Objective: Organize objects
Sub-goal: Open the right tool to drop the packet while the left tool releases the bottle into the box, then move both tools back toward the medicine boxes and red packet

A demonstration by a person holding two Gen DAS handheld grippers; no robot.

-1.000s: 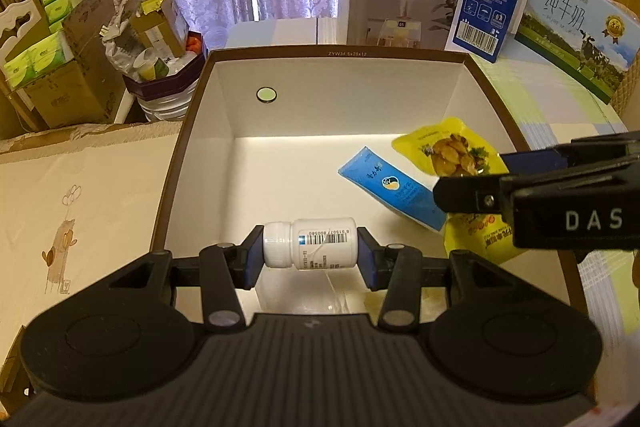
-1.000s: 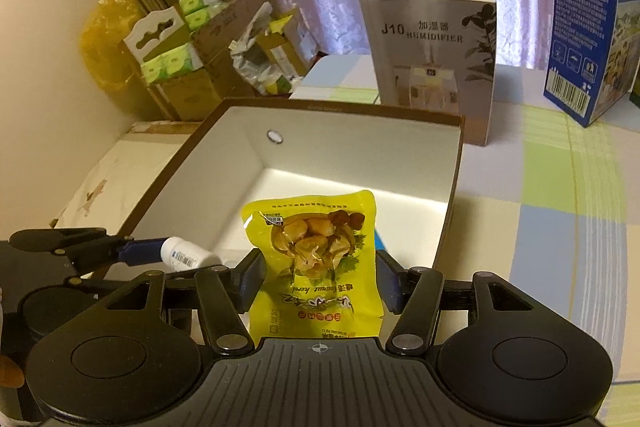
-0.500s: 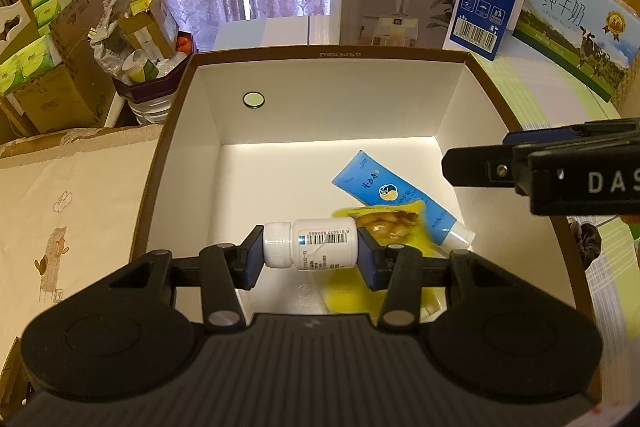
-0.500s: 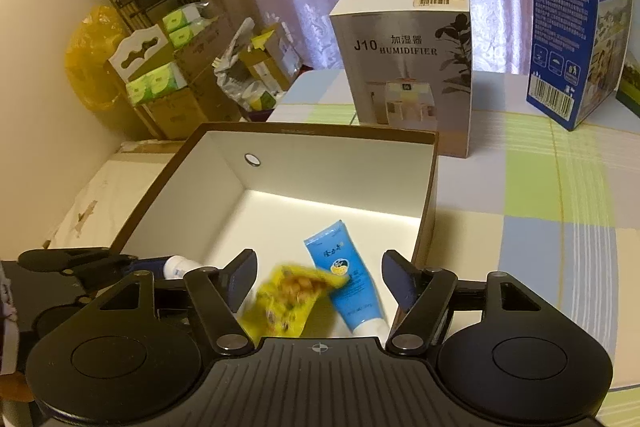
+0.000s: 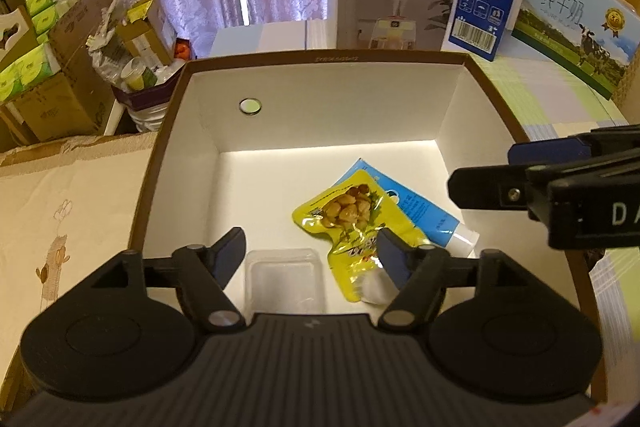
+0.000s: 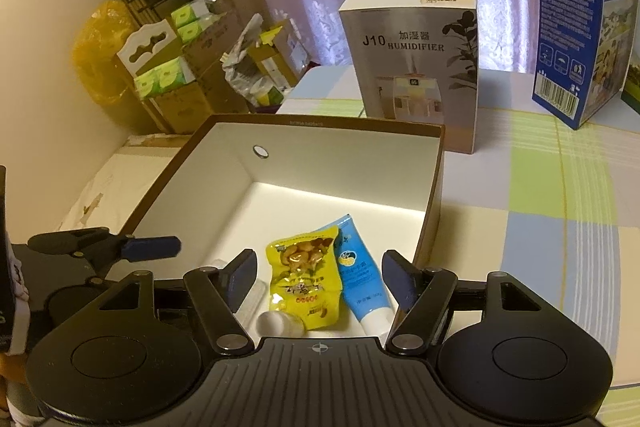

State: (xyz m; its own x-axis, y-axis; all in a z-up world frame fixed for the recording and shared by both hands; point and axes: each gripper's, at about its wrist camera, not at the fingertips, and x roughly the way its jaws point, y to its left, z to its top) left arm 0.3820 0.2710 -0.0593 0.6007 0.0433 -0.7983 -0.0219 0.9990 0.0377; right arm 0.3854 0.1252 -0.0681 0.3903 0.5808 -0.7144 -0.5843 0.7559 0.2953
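You're holding the left claw (image 5: 310, 251) over the near edge of the brown-rimmed box (image 5: 168, 131), jaws spread wide, gripping nothing. Right below its gap, a clear plastic container (image 5: 285, 277) is lying on the box floor. The yellow snack pouch (image 5: 352, 227) is sitting just right of that gap, its lower end running behind the right finger pad (image 5: 394, 259). A white bottle (image 5: 376, 289) is peeking out under the pouch's lower corner, mostly hidden. The blue tube (image 5: 424, 213) is lying diagonally under the pouch, white cap toward the near right.

You're keeping the right claw (image 6: 320, 277) wide apart too, empty, touching nothing. From the right wrist view the snack pouch (image 6: 306, 277) and blue tube (image 6: 360, 277) are both lying between its fingers, below them in the box (image 6: 434, 187); the bottle (image 6: 276, 323) is showing at the pouch's near left corner. The left claw (image 6: 152, 247) is sticking in from the left.

Count inside the box: one pouch, one tube, one bottle, one clear container.

On the checked surface (image 6: 540, 207) behind the box: one humidifier box (image 6: 416, 67), one blue carton (image 6: 568, 19), one milk carton (image 5: 576, 23). Off the surface on the left, cardboard boxes with green tissue packs (image 6: 172, 75) are stacked up.
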